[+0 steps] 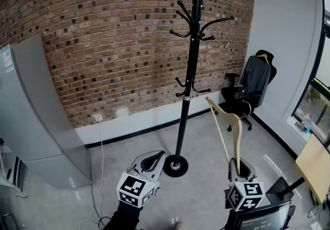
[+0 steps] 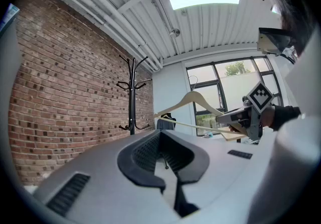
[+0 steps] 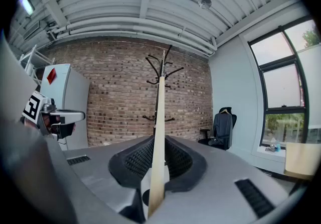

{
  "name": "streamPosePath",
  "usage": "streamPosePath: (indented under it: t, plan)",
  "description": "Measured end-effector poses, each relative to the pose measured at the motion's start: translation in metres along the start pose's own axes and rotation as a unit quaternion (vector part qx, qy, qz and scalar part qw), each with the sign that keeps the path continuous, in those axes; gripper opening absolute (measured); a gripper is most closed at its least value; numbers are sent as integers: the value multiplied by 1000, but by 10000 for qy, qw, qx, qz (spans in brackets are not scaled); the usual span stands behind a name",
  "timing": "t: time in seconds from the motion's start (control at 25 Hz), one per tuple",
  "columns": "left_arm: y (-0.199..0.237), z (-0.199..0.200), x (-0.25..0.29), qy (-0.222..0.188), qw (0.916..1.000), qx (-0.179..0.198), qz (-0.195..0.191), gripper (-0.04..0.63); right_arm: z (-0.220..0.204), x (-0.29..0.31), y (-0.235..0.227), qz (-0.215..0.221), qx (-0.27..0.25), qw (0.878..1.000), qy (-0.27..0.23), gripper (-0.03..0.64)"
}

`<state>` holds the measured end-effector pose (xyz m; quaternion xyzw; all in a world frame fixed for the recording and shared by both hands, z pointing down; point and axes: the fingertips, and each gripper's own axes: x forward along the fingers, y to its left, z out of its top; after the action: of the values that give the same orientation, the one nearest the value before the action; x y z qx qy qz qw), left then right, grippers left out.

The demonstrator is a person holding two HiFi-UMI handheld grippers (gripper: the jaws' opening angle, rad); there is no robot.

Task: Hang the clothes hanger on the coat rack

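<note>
Head view: a wooden clothes hanger (image 1: 230, 130) is seen gripped at one end in the right gripper (image 1: 238, 166) and stood upright above it. Its fingers are closed tight on the wood; in the right gripper view the hanger is seen running straight up between them. The hanger is held low, just right of the coat rack (image 1: 190, 69) pole, not touching it and well below the upper hooks. The left gripper (image 1: 154, 158) is empty, its fingers drawn together, off to the left of the hanger.

Right gripper (image 1: 238, 164) clamped — left gripper (image 1: 158, 157) closed (empty).
</note>
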<state>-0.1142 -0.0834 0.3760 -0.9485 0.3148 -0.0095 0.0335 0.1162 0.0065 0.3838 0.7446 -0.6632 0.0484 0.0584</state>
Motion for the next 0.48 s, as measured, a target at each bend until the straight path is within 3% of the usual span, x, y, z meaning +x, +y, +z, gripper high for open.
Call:
streamPosePath:
  t: [0.2,0.48]
  plan:
    - [-10,3,40,35,9998,-8,172,6,7,24,-34,174,152,9997,61,58]
    - [-10,8,72,4,9986,-52,533,6,8,58,-74,395,-52,9992,26,58]
